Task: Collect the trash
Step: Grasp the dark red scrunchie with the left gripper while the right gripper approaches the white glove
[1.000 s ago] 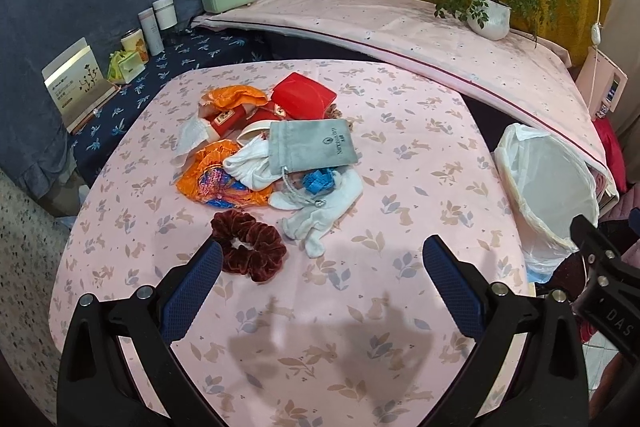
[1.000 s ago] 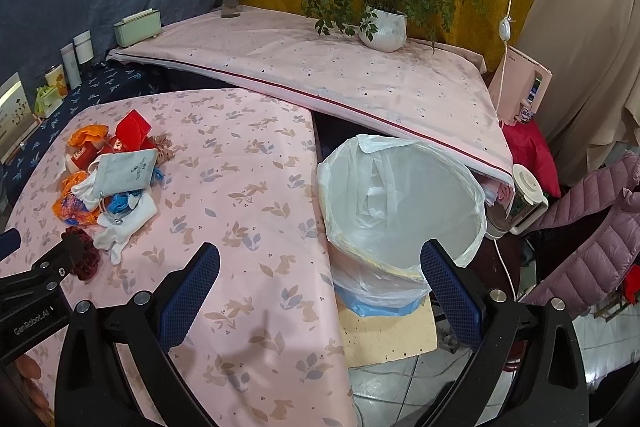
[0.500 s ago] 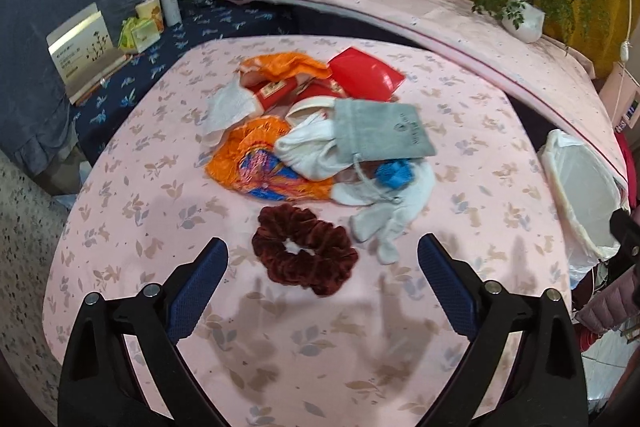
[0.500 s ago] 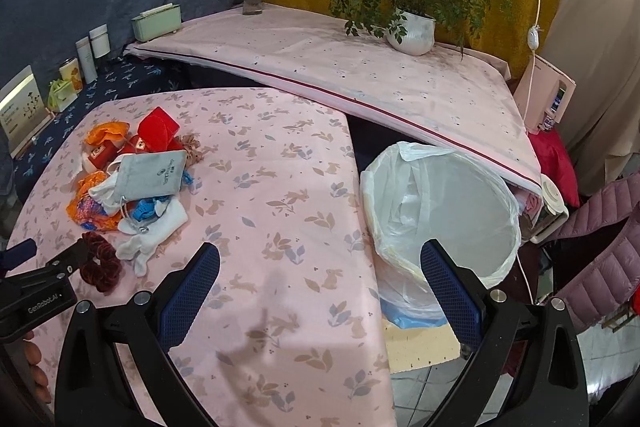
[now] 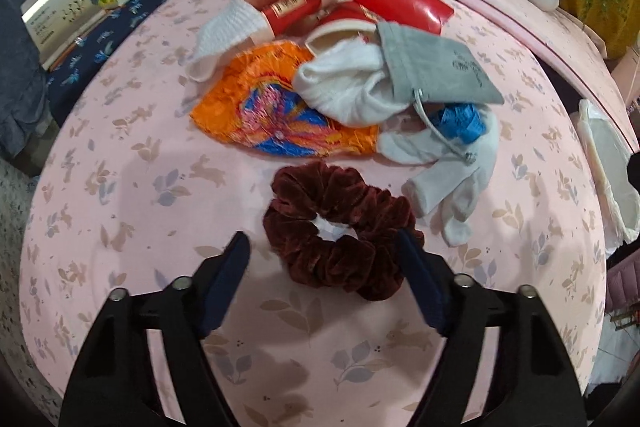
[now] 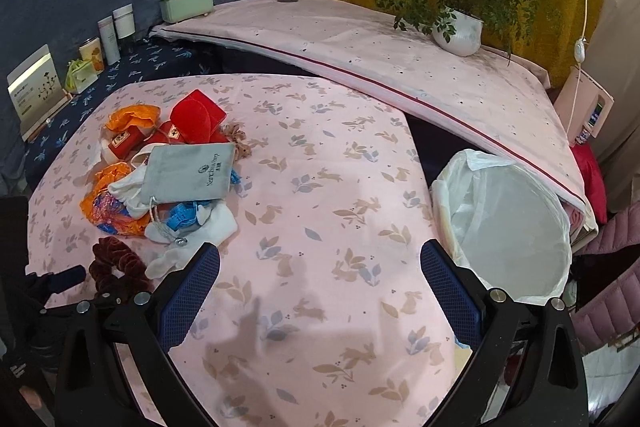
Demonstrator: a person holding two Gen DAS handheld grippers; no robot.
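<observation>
**Left tongs closing around the scrunchie, heap not yet cleared**

Left tongs (image 5: pixel 322 247) hang over the dark red velvet scrunchie (image 5: pixel 340 227), jaws closing with the scrunchie between them; the right pad looks to be at its edge, the left pad is clear of it, so nothing is pinched yet. Right tongs (image 6: pixel 320 269) stand spread and empty above bare cloth, between the heap and the bin.

By size: one table under a pink rabbit-print cloth (image 6: pixel 320 187), and one round bin lined with a white plastic bag (image 6: pixel 508 223) just off its right edge. What shows of the bag's inside looks empty, so I judge the collecting barely begun, with the whole heap left to move.

The heap, on the table's left part, counted as far as it can be:
- one grey drawstring pouch (image 6: pixel 188 173)
- two orange foil wrappers (image 5: pixel 276 111)
- one red flat packet (image 5: pixel 404 5)
- two small red cartons (image 6: pixel 124 141), as far as I can tell
- several white socks or cloths, tangled, count unclear
- one crumpled blue scrap (image 5: pixel 460 119)
- one scrunchie, nearest the left tongs
</observation>
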